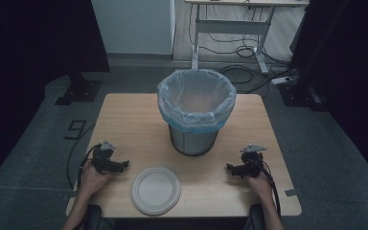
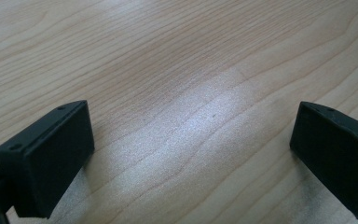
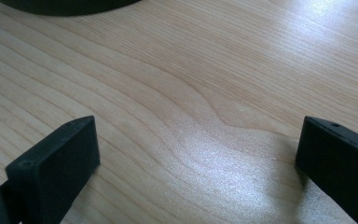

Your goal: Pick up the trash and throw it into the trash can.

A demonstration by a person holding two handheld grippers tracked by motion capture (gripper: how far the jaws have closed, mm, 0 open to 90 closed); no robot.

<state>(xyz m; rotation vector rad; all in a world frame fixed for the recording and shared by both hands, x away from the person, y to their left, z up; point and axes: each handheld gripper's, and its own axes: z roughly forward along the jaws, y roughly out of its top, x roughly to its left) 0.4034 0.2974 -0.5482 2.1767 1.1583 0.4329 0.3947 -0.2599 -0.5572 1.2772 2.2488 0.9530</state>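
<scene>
While bin (image 1: 196, 112) stands centre, plate (image 1: 156, 190) lies nearer.

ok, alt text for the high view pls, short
A mesh waste bin with a pale plastic liner stands mid-table on a wooden table, a round white plate in front of it. A person's left gripper and right gripper rest open at either side.

Looks like a lab or test room: dark curtains (image 1: 33, 33), adjustable desk (image 1: 230, 24) w/ loose cables (image 1: 249, 50), grey carpet floor (image 1: 28, 134).
</scene>
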